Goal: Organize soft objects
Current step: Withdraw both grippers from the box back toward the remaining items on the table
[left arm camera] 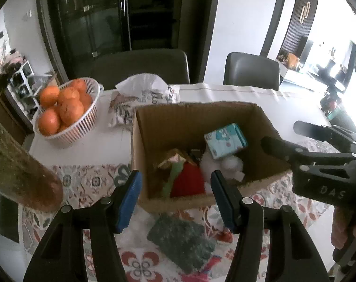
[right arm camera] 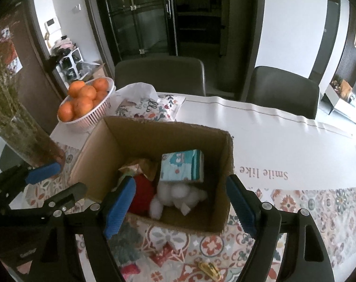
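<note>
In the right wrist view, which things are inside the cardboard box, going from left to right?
Red soft item → white plush toy → blue-green printed pack at the right, leaning just above the toy, all in the cardboard box.

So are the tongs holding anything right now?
No. Both tongs, left and right, are open and empty above the box; the green cloth lies untouched on the table.

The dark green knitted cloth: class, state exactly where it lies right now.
In the left wrist view, the dark green knitted cloth lies on the patterned tablecloth, just outside the near wall of the brown cardboard box, below the open left gripper.
</note>
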A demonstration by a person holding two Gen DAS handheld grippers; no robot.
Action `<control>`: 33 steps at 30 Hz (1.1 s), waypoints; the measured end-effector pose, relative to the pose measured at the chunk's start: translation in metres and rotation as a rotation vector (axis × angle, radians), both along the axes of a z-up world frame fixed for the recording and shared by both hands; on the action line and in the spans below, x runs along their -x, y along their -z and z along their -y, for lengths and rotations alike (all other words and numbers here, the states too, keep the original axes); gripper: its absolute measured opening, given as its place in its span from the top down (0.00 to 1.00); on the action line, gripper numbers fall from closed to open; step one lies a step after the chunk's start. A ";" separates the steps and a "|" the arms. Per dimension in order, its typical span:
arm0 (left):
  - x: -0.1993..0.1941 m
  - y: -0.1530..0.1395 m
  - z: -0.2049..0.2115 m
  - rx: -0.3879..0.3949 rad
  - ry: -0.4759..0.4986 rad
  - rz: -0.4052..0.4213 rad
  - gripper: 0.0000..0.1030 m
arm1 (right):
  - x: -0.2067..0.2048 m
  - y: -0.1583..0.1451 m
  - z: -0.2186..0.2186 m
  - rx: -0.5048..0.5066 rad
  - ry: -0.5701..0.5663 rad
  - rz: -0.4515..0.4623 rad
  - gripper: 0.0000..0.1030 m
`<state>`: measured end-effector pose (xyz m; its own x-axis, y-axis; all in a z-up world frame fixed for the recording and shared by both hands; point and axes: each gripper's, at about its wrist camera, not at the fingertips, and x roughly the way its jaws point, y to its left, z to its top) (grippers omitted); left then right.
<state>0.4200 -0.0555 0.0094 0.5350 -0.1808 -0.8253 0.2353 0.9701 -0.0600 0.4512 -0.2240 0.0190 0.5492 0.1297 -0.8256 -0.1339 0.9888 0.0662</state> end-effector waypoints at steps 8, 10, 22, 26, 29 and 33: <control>0.029 0.000 0.002 -0.012 0.009 -0.017 0.40 | 0.030 -0.006 -0.003 0.042 -0.023 -0.011 0.22; 0.037 0.000 0.004 -0.014 0.024 -0.022 0.40 | 0.036 -0.006 -0.001 0.043 -0.028 -0.022 0.22; 0.076 0.002 0.026 -0.097 0.093 -0.046 0.39 | 0.066 -0.001 0.008 0.180 -0.110 -0.098 0.22; 0.087 0.008 0.032 -0.143 0.127 -0.077 0.38 | 0.073 0.006 0.008 0.240 -0.145 -0.140 0.22; 0.095 0.014 0.036 -0.180 0.154 -0.112 0.38 | 0.077 0.013 0.008 0.263 -0.178 -0.182 0.22; 0.105 0.021 0.040 -0.214 0.183 -0.152 0.38 | 0.084 0.022 0.004 0.297 -0.215 -0.225 0.22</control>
<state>0.3150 -0.0952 -0.0114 0.3767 -0.0766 -0.9232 0.4114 0.9067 0.0927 0.3673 -0.2280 -0.0033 0.3377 -0.0394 -0.9404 -0.3542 0.9203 -0.1658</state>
